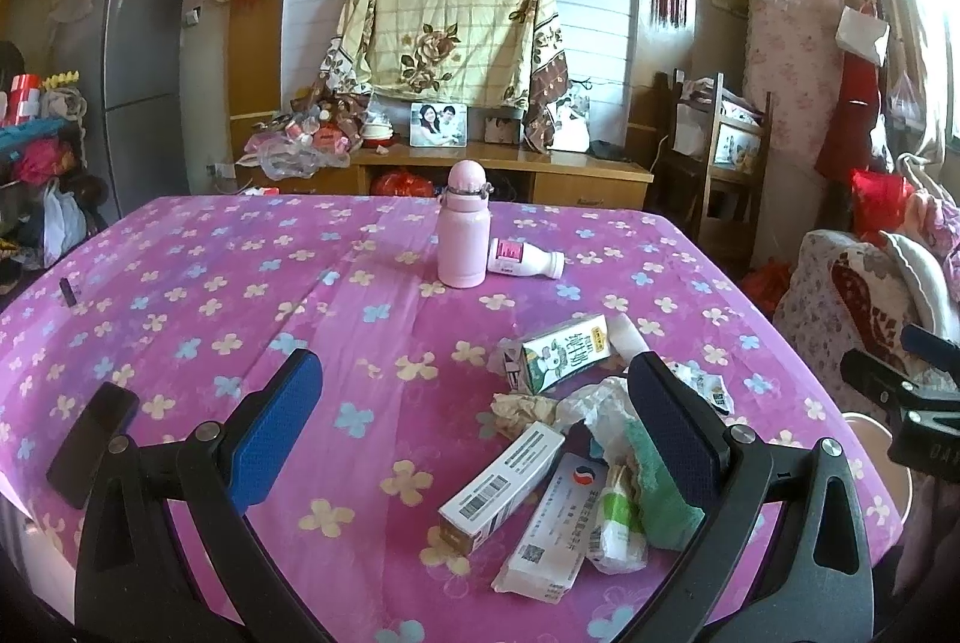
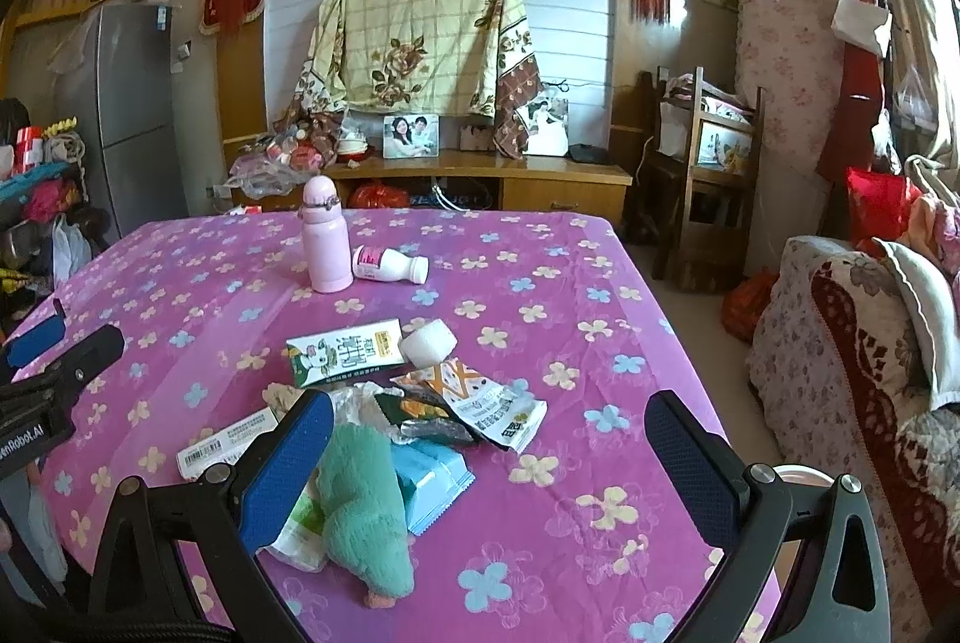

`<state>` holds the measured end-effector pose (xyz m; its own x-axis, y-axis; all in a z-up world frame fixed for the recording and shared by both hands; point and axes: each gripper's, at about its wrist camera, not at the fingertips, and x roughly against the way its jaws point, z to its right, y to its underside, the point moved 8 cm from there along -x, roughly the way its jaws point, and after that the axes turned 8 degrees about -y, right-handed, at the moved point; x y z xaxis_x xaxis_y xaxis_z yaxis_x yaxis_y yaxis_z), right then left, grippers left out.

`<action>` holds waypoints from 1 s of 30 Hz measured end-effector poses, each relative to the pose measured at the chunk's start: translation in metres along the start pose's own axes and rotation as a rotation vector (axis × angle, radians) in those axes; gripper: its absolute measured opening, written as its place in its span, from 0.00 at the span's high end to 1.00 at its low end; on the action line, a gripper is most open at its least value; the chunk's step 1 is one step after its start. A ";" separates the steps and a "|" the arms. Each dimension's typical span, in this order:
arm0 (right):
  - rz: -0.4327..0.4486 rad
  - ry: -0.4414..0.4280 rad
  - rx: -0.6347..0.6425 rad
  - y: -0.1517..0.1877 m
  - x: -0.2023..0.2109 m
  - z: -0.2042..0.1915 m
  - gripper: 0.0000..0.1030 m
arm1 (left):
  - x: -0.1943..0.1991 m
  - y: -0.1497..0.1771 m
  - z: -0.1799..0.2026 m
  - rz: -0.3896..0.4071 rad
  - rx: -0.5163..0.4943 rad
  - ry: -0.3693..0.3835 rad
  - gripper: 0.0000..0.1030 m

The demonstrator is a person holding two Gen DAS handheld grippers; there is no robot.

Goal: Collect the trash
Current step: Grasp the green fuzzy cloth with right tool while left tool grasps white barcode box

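Above the table's [image 1: 210,247] near edge, left gripper [image 1: 474,403] and right gripper [image 2: 489,439] hover spread wide, empty; trash pile [image 2: 420,403] lies beneath, toward the table's right edge.

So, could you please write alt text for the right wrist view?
An open tool hovers over a pile of trash on a pink flowered tablecloth: a milk carton, wrappers and a green plush toy. Farther back stand a pink flask and a small bottle lying on its side.
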<state>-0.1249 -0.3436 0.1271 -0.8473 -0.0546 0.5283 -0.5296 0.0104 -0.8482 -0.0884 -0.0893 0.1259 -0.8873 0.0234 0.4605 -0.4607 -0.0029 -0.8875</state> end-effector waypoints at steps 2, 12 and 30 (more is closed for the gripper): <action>-0.014 -0.002 0.014 0.003 -0.003 -0.003 0.00 | -0.002 0.001 0.000 -0.007 0.002 -0.001 0.01; -0.087 -0.045 0.033 0.019 -0.022 -0.009 0.00 | -0.017 0.016 -0.016 -0.068 -0.012 0.009 0.01; -0.402 -0.344 -0.042 0.089 -0.100 -0.055 0.44 | -0.068 0.075 0.012 -0.300 -0.233 0.159 0.08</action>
<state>-0.0894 -0.2823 0.0007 -0.5183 -0.3870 0.7627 -0.8170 -0.0397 -0.5753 -0.0624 -0.1030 0.0284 -0.6920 0.1436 0.7074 -0.6652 0.2537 -0.7022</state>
